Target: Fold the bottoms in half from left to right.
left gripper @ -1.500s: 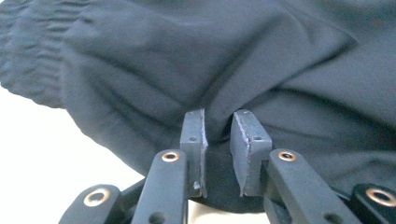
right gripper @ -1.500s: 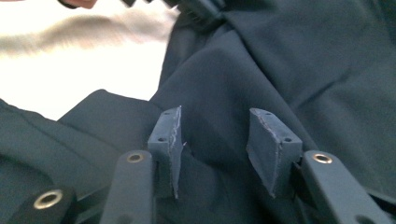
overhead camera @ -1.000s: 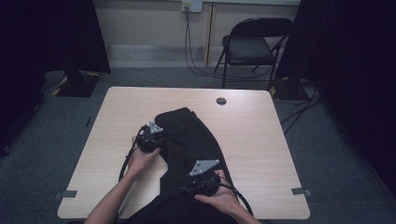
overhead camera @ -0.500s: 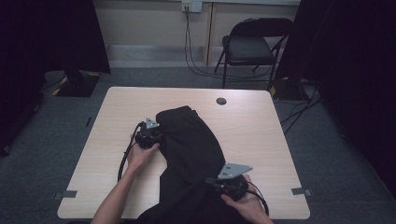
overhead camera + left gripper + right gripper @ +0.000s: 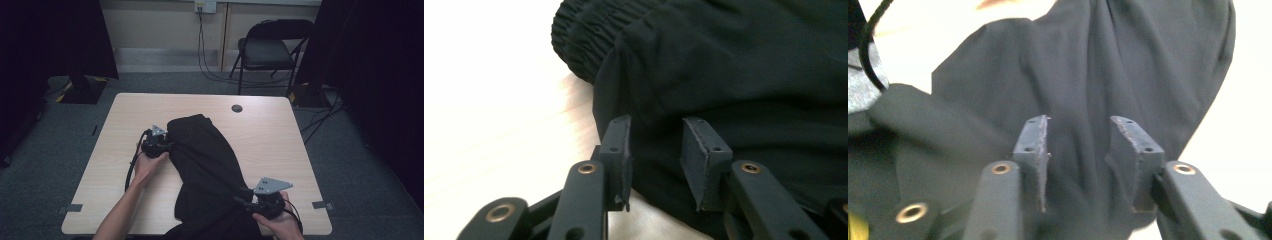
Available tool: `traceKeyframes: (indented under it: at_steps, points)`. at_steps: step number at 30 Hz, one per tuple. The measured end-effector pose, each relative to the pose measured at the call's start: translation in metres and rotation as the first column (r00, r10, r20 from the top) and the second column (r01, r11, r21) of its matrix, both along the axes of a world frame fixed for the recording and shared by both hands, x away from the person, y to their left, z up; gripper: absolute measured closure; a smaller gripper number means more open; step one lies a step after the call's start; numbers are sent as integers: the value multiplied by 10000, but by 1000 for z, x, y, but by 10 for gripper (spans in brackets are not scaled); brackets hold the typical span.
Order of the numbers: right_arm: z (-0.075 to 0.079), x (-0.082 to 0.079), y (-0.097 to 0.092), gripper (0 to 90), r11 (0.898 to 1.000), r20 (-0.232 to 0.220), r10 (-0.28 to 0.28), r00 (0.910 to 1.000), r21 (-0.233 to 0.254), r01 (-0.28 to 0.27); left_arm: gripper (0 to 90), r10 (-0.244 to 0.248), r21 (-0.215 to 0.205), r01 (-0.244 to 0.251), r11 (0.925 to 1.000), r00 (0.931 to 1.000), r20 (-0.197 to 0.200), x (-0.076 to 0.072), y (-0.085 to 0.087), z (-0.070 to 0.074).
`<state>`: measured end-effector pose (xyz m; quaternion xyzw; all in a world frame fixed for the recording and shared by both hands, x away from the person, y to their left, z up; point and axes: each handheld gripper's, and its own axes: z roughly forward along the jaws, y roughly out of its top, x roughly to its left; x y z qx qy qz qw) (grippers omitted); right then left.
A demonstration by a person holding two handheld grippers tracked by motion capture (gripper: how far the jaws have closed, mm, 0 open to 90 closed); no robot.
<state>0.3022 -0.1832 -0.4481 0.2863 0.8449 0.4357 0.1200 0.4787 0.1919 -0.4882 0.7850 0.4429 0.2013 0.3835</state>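
A black garment (image 5: 205,165) with an elastic band lies diagonally on the light wooden table (image 5: 280,140), its near end hanging over the front edge. My left gripper (image 5: 169,145) sits at the garment's left edge near the top. In the left gripper view its jaws (image 5: 654,150) have just been opening; the cloth edge (image 5: 734,65) lies in the gap, unpressed. My right gripper (image 5: 246,201) is at the garment's near right edge. Its jaws (image 5: 1078,150) have also just been opening, with dark cloth (image 5: 1088,65) beneath the gap and nothing pinched.
A round dark grommet (image 5: 237,108) sits near the table's far edge. A folding chair (image 5: 270,50) stands beyond the table by the wall. Tape marks (image 5: 74,208) sit at the near corners. The left gripper's cable (image 5: 131,172) loops on the table beside the forearm.
My right gripper has moved right along the front edge, and the garment's near part now spreads wider to the right. The left gripper has stayed at the garment's left edge.
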Motion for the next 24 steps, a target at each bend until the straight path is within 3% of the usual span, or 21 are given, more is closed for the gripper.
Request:
traceKeyframes:
  at_steps: [2, 4, 5, 7, 9, 11, 13, 15, 17, 20, 21, 24]
  points:
    - [1, 9, 11, 713, 9999, 4, -42, 10000, 108, 42, 632, -473, 383, 470, 9982, 9989, 48, -9, -2, 12]
    - [-2, 19, 27, 766, 9996, -1, 262, 9997, -58, -262, 633, -870, 205, 871, 9960, 9962, -22, -20, -6, 22]
    - [-4, 22, 34, 777, 9994, 47, 269, 9996, -234, -268, 633, -1308, 307, 1309, 9909, 9914, -54, -30, -10, 27]
    - [-11, 30, 54, 779, 9964, -213, 808, 9965, -220, -813, 634, -1954, 566, 1953, 9791, 9807, -31, -49, -18, 31]
    - [-19, 35, 70, 745, 9913, -396, 1166, 9924, -575, -1187, 635, -2571, 285, 2574, 9659, 9663, -157, -67, -24, 28]
    - [-28, 40, 82, 691, 9877, -477, 1298, 9904, -814, -1334, 628, -3020, 231, 3026, 9528, 9529, -265, -76, -32, 20]
    - [-35, 47, 87, 663, 9866, -498, 1129, 9924, -1130, -1179, 591, -3370, 367, 3400, 9397, 9390, -689, -78, -42, 10]
    - [-38, 55, 85, 627, 9912, -427, 613, 9972, -1145, -659, 567, -3295, 885, 3367, 9375, 9402, -861, -75, -52, 2]
    - [-40, 64, 80, 586, 9928, -164, 57, 9998, -1199, -76, 562, -3146, 956, 3218, 9420, 9456, -828, -70, -57, -3]
    - [-45, 70, 74, 573, 9909, -490, 33, 9988, -1339, -99, 562, -2958, 1108, 3027, 9466, 9523, -747, -64, -59, -2]
    - [-46, 69, 72, 570, 9918, -400, 128, 9991, -1268, -178, 563, -2841, 1034, 2909, 9512, 9558, -755, -62, -59, -3]
    - [-46, 72, 74, 532, 9901, -302, 173, 9994, -1384, -213, 596, -2737, 1443, 2773, 9499, 9608, -442, -52, -63, -3]
